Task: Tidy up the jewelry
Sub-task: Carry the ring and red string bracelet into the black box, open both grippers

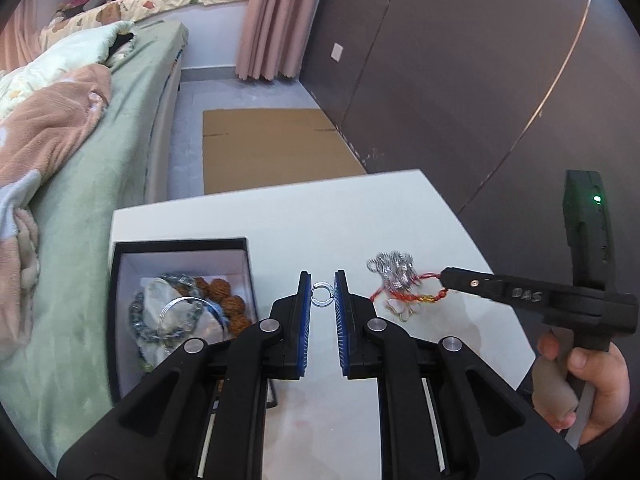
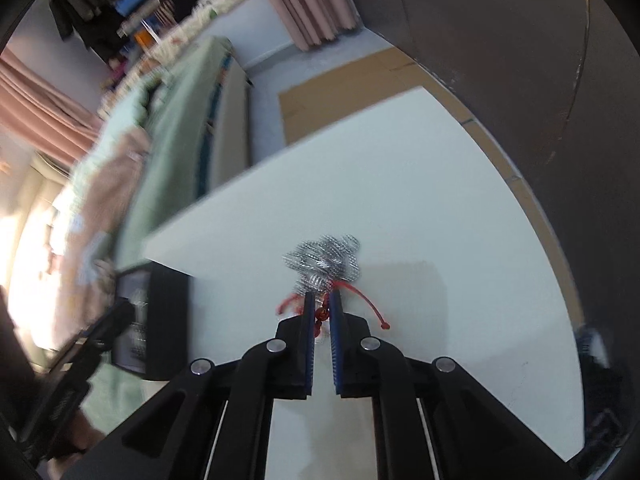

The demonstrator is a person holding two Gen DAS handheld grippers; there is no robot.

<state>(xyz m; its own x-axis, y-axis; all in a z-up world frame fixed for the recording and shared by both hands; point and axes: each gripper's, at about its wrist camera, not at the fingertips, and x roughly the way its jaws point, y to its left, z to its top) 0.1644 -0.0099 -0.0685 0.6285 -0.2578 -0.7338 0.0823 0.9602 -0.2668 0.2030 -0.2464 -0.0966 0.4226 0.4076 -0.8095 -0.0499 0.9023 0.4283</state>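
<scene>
The black jewelry box (image 1: 180,312) at the table's (image 1: 360,216) left already holds bead bracelets (image 1: 224,300) and a bangle. The left gripper (image 1: 322,294) pinches a clear ring (image 1: 322,294). The right gripper (image 2: 321,312) is clamped on the red cord bracelet (image 2: 320,314), tangled with a silver chain (image 2: 324,260). Only the left view shows the box's contents; the right view is blurred there.

green bed (image 1: 100,184), pink curtain (image 1: 272,20), cardboard sheet (image 1: 272,148), dark wall (image 1: 460,60)
</scene>
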